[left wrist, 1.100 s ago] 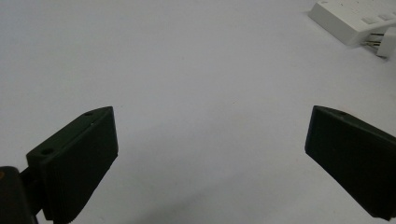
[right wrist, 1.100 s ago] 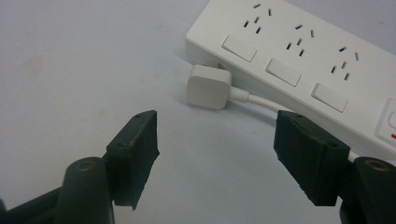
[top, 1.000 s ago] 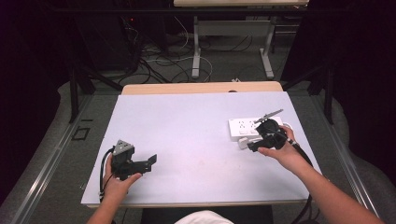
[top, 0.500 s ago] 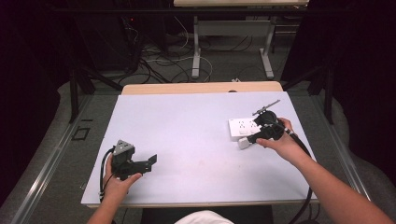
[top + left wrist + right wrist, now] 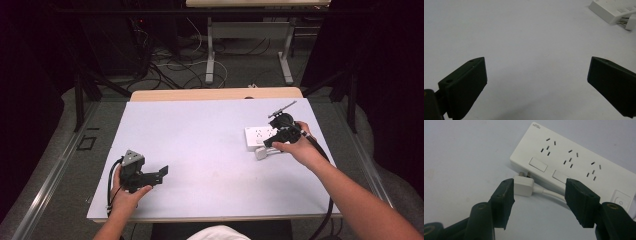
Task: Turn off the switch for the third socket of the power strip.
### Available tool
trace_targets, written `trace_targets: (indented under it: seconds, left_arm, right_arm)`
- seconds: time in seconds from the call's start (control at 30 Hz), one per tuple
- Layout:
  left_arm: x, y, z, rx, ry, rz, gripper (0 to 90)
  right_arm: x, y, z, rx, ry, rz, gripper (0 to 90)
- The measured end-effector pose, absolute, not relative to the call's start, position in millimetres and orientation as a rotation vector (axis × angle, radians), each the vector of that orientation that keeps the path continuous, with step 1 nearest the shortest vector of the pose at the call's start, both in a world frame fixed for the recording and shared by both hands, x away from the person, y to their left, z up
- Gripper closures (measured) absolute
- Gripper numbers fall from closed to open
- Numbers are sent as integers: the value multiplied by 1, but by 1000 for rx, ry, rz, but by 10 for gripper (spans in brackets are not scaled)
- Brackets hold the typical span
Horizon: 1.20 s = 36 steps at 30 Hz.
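A white power strip [image 5: 257,134] lies flat on the right of the table, its sockets up [image 5: 574,162]. Its white plug [image 5: 524,185] rests on the table just in front of it, prongs toward the strip, with a white cord [image 5: 549,193] trailing off. My right gripper [image 5: 541,195] hovers over the plug [image 5: 262,152]. Its jaws have just been closing but stand apart, with the cord lying between them and the plug at the left jaw's tip; nothing is pressed. My left gripper [image 5: 161,173] rests at the near left, jaws wide open [image 5: 535,67] and empty.
The pale table top [image 5: 200,140] stretches between the two hands. The power strip [image 5: 609,10] sits far off from the left gripper. A wooden strip [image 5: 215,94] edges the table's far side; desk legs and cables lie on the floor behind.
My right gripper has moved away from the person, over the plug beside the power strip, and its jaws have narrowed. The left hand has kept still.
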State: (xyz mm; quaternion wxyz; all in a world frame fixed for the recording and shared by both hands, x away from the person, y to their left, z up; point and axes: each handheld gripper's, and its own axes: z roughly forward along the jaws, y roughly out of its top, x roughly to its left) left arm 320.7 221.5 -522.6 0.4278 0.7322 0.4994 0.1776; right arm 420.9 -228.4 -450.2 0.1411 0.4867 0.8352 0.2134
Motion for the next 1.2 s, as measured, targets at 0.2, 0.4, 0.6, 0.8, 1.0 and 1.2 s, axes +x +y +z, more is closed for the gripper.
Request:
trace_targets:
  seconds: [0.2,0.4,0.6,0.8,1.0,1.2]
  left_arm:
    - [321,222,-523,1828,1248,443,23]
    - [321,222,-523,1829,1247,443,24]
    - [321,222,-523,1831,1248,447,27]
    - [321,222,-523,1831,1248,443,27]
    - [321,222,-523,1830,1247,445,27]
    - [321,222,-523,1829,1251,446,27]
  right_arm:
    - [428,-227,-451,1416,2402,601,415]
    - [436,-226,-453,1418,2401,585,421]
    - [445,-223,-455,1444,2400,587,434]
    - [451,-222,-457,1460,2405,583,458]
    - [457,-218,-463,1457,2422,558,491]
    - [461,-212,-468,1447,2433,542,542]
